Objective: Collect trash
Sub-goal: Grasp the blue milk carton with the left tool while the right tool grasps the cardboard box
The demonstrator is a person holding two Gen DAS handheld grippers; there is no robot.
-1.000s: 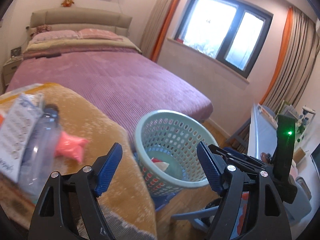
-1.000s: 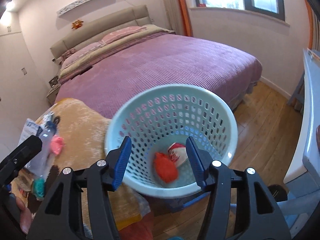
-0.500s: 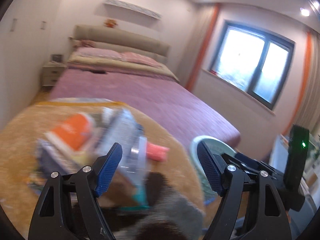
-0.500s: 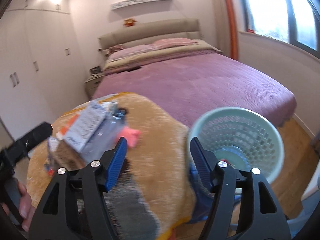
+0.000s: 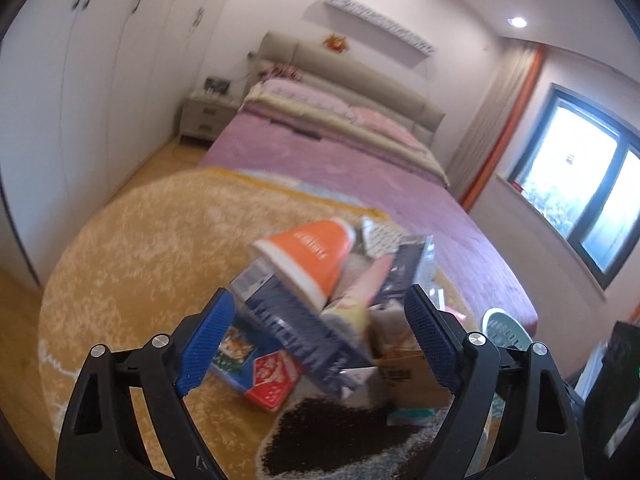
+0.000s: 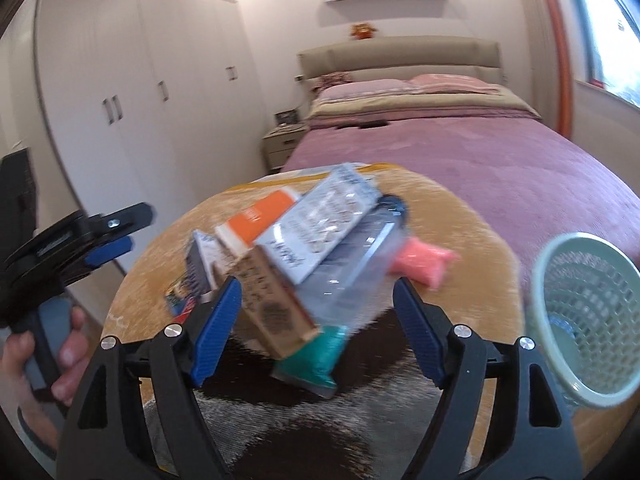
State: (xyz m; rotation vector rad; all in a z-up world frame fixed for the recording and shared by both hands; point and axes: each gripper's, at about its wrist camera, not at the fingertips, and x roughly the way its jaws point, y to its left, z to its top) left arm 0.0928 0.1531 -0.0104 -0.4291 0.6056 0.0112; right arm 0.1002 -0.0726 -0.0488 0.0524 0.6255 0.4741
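On the rug: a blurred trash heap lies before both tools, on tan plush pile.
Heap: orange carton, clear plastic bottle, pink packet, cardboard box.
Basket: pale green, perforated, far right.
Beyond: purple ribbed bed.
Left gripper: jaws just widening, empty.
Right gripper: likewise.

I saw left gripper: black triangular frames, blue ribbed pads, silver screws behind them | right gripper: identical | left hand: bare on handle
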